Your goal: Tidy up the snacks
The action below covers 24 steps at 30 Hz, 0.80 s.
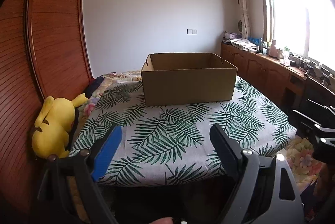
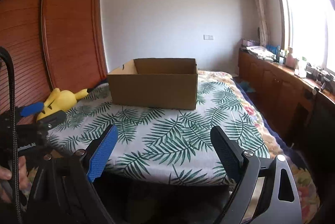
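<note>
Left wrist view shows the open brown cardboard box [image 1: 188,82] straight ahead on the leaf-print bed cover [image 1: 167,136], long side facing both spread, empty grippers, left gripper [image 1: 165,140] and right gripper [image 2: 163,140]; no snacks visible.

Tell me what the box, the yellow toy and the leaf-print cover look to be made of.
Box: corrugated cardboard, matte brown, going by its thin folded walls and cut handle slots. Yellow toy: probably soft plush fabric; rounded, stuffed shape with a dull surface. Leaf-print cover: likely woven cloth, matte; it drapes over the edge with printed green fronds.
</note>
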Tool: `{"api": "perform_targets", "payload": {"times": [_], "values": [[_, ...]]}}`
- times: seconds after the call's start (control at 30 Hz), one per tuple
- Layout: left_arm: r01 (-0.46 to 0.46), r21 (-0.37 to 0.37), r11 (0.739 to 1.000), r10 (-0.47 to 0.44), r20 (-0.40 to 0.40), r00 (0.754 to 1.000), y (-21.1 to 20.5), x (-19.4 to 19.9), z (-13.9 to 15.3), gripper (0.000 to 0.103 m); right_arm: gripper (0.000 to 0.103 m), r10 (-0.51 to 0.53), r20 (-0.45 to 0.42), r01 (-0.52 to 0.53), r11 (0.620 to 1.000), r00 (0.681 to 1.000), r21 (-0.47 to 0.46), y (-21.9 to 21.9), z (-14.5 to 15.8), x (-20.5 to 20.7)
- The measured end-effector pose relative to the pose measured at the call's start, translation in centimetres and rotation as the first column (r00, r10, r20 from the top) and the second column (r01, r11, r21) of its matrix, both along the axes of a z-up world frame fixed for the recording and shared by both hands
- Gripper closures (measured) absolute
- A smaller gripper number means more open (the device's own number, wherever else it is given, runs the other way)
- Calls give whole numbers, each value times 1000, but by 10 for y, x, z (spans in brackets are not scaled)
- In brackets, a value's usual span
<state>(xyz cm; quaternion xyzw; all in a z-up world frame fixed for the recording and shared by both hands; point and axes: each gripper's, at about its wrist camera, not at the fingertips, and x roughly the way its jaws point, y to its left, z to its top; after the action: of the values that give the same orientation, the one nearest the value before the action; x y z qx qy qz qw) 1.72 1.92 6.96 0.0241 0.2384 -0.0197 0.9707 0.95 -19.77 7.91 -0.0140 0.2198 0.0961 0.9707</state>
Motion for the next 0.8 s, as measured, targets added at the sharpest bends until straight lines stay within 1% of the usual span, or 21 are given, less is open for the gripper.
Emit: {"api": "perform_targets", "payload": {"times": [0.13,0.6,0.8], "values": [[6,0,1000,-6,-1,1000,0,-2,1,16,12,-2,-16,2,1000,1000,6,-4,-5,3],[-6,-10,1000,6,12,1000,2,-7,4,16,12,-10,-18,11,1000,1000,4,-8,-7,6],[-13,0,1000,13,17,1000,1,-7,4,16,12,-10,-18,10,1000,1000,4,-8,-7,6]]}}
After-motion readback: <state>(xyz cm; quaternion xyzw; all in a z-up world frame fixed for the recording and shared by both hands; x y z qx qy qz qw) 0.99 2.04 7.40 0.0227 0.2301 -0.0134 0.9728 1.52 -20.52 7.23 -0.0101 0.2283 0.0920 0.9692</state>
